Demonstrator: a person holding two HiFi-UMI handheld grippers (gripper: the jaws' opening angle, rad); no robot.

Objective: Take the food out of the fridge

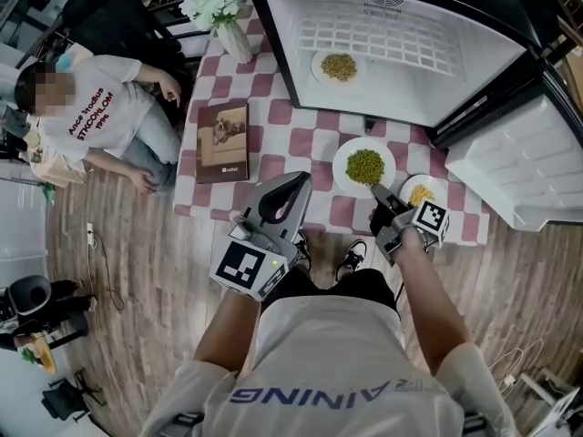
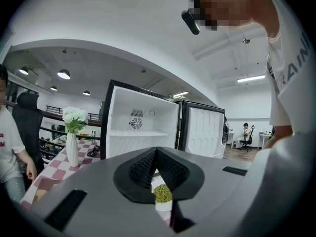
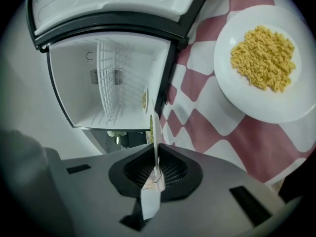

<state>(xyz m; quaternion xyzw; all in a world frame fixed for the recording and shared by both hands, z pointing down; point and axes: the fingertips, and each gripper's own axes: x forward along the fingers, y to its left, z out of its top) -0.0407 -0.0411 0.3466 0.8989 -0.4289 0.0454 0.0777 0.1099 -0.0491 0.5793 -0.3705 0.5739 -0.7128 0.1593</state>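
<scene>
While clamping green plate (image 1: 364, 167) by rim in right gripper (image 1: 379, 193), left gripper (image 1: 296, 180) closed empty: yellow plate (image 1: 421, 192) out at table (image 1: 273, 116) front edge; last plate (image 1: 339, 66) left in fridge (image 1: 410, 94).

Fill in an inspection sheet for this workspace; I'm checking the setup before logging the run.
Surface: checked tablecloth over the table, in red and white.
Job's things: fridge open, with one plate of food inside; plate of green food out of the fridge; plate of yellow food on the cloth.
Clutter: book; vase of white flowers.
Grippers: right gripper shut on the rim of the plate of green food; left gripper shut, nothing in it.
Cables: black coil on the cloth near the vase.
Surroundings: seated person at the table's left; wooden floor.
</scene>
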